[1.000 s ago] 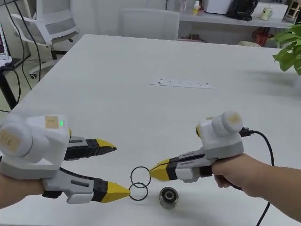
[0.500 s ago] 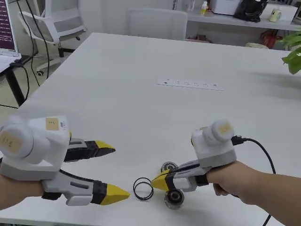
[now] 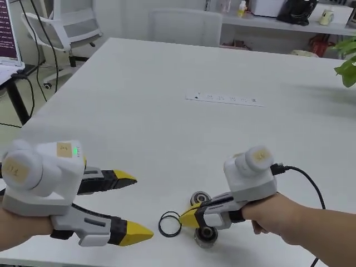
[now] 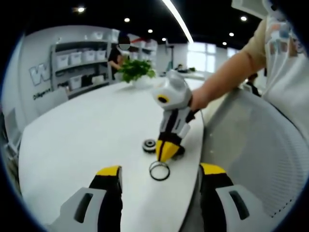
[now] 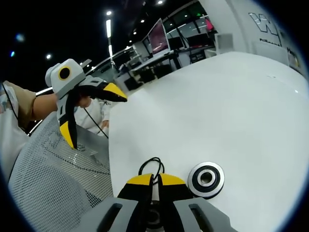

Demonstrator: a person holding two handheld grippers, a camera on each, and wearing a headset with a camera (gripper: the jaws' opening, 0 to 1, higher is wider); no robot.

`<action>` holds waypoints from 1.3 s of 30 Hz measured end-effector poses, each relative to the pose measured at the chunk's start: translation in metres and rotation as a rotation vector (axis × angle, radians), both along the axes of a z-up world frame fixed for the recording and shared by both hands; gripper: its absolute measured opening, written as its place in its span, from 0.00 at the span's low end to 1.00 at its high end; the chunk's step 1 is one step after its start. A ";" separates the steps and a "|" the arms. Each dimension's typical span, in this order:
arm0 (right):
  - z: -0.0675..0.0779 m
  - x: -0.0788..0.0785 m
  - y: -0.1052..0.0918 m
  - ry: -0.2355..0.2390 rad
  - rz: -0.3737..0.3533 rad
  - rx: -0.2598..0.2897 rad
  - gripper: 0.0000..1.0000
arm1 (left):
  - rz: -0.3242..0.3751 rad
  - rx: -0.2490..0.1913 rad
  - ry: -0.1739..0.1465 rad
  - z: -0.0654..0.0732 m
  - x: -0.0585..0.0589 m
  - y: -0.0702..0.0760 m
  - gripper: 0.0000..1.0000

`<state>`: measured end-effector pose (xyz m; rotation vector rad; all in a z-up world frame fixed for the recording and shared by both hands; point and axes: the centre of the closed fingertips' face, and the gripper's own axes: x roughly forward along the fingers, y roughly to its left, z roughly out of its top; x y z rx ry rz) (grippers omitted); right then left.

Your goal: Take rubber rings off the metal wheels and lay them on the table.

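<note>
Rubber rings are off and lying on the surface, near its front edge. The doubled outline suggests two rings stacked almost exactly, though I cannot be sure of the count. They lie flat with the opening facing up, and being round they have no long axis.

Two metal wheels sit just beside them. The far wheel rests on its face with the bore pointing up, and the near wheel sits partly under your right gripper. I cannot tell whether either wheel carries another ring, so check before you call the job done.

Your right gripper's fingers are closed together with the tips at the rings' edge; whether they nip any rubber is unclear. Your left gripper has its fingers spread wide, grasping nothing.
</note>
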<state>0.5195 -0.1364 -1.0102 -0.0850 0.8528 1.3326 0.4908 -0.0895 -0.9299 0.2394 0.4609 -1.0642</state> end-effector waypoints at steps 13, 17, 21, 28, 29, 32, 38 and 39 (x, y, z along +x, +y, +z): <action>0.006 -0.001 -0.003 -0.040 0.019 0.002 0.17 | -0.002 0.006 0.013 -0.002 0.002 -0.002 0.64; 0.016 0.000 -0.003 -0.049 0.015 0.025 0.19 | 0.002 0.005 0.012 -0.001 0.005 -0.002 0.64; 0.024 0.006 -0.005 -0.061 -0.006 0.048 0.23 | 0.002 0.003 0.011 0.001 0.009 -0.004 0.64; 0.039 0.017 -0.015 -0.086 -0.044 0.083 0.27 | -0.002 0.003 0.005 0.005 0.019 -0.008 0.64; 0.040 0.018 -0.016 -0.089 -0.048 0.086 0.28 | -0.001 0.002 0.005 0.006 0.021 -0.009 0.64; 0.044 0.024 -0.023 -0.105 -0.066 0.091 0.29 | -0.002 -0.001 0.002 0.008 0.027 -0.012 0.64; 0.050 0.033 -0.035 -0.123 -0.102 0.105 0.31 | -0.012 0.001 -0.003 0.011 0.037 -0.020 0.63; 0.051 0.035 -0.037 -0.127 -0.107 0.105 0.31 | -0.013 0.001 -0.004 0.011 0.039 -0.021 0.63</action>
